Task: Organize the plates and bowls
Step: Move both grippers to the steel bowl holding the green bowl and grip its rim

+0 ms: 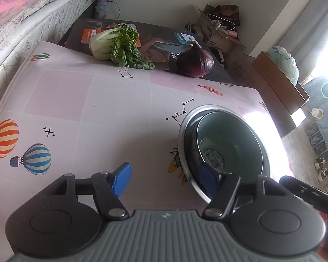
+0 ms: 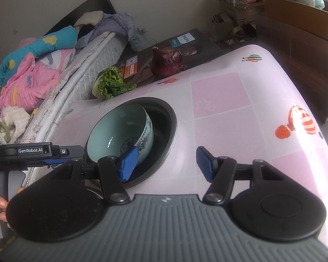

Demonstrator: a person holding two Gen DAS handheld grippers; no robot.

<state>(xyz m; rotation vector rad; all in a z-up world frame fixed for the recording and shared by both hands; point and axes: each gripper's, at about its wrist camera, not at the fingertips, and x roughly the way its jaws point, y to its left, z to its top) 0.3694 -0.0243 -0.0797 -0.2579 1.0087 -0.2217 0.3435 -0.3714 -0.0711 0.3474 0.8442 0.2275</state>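
From the left wrist view, the bed runs along the 10 o'clock edge, with pink bedding at its top corner. The bench, covered in a pale pink cloth printed with hot-air balloons and stars, fills the middle. At about 12 o'clock on its far edge lies a leafy green vegetable, and just to its right, near 1 o'clock, a red onion rests on a dark printed box. The left gripper has its jaws spread wide, released, holding nothing; its right blue pad sits over the near rim of the metal bowl at 4 o'clock. Inside that metal bowl stands a pale green ceramic bowl, tilted against the wall. Cardboard boxes stand beyond the bench at 2 o'clock. In the right wrist view, the bed lies at 9 o'clock, the leafy green vegetable at 11 o'clock, the red onion at 12 o'clock. The ceramic bowl leans inside the metal bowl just left of centre. The right gripper is likewise released, jaws wide apart, its left pad in front of the ceramic bowl's outer wall, its right pad over bare bench.
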